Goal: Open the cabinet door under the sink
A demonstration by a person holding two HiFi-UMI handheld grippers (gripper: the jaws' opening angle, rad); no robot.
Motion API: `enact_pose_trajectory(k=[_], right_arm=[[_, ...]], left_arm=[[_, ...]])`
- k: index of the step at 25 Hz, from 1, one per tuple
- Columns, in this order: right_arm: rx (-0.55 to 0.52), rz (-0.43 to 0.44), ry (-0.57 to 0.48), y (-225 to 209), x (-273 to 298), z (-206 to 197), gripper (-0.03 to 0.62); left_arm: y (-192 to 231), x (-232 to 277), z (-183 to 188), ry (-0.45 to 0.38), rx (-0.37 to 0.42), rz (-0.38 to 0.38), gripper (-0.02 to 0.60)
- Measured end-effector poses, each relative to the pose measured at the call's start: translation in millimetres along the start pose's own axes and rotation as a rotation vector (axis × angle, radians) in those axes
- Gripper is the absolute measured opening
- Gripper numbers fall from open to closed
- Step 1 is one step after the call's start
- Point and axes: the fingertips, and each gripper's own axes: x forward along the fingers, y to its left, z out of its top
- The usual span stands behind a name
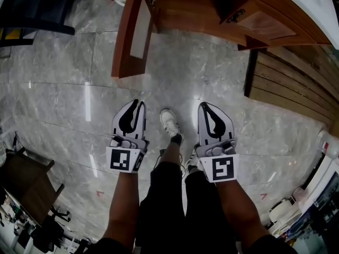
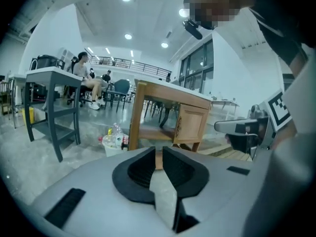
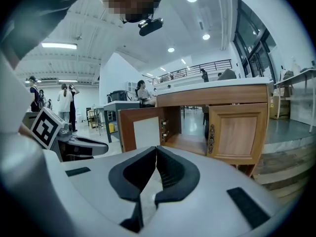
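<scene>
The wooden sink cabinet stands ahead of me under a white sink top. Its left door is swung out wide, the pale inner panel facing me. The right door is closed, with a dark metal handle. Both grippers hover over the floor, well short of the cabinet and touching nothing. My left gripper shows a narrow gap between its pads in the left gripper view, with nothing in it. The right gripper has its tips together and holds nothing.
A slatted wooden platform runs along the right of the cabinet. A bin of bottles sits left of the cabinet. A dark table stands further left, with seated people behind. My shoe is between the grippers.
</scene>
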Motion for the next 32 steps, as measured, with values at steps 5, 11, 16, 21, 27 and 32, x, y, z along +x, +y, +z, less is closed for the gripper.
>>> enact_pose_trajectory(k=[5, 11, 16, 21, 27, 32], right_arm=[[0.006, -0.033, -0.046, -11, -43, 14, 0.023], [0.017, -0.058, -0.084, -24, -108, 41, 0.021], [0.013, -0.042, -0.111, -23, -166, 76, 0.021], [-0.011, -0.021, -0.163, -22, -208, 119, 0.021], [-0.048, -0.019, -0.215, -26, -246, 163, 0.021], [-0.063, -0.027, -0.253, -34, -276, 190, 0.021]], left_arm=[[-49, -14, 25, -0.065, 0.023, -0.04, 0.021], [-117, -33, 62, -0.11, 0.041, -0.079, 0.023], [-177, -62, 94, -0.112, 0.077, -0.103, 0.023], [-221, -92, 129, -0.099, 0.099, -0.094, 0.023], [-257, -120, 177, -0.168, 0.122, -0.103, 0.023], [-286, -141, 194, -0.164, 0.164, -0.119, 0.023]])
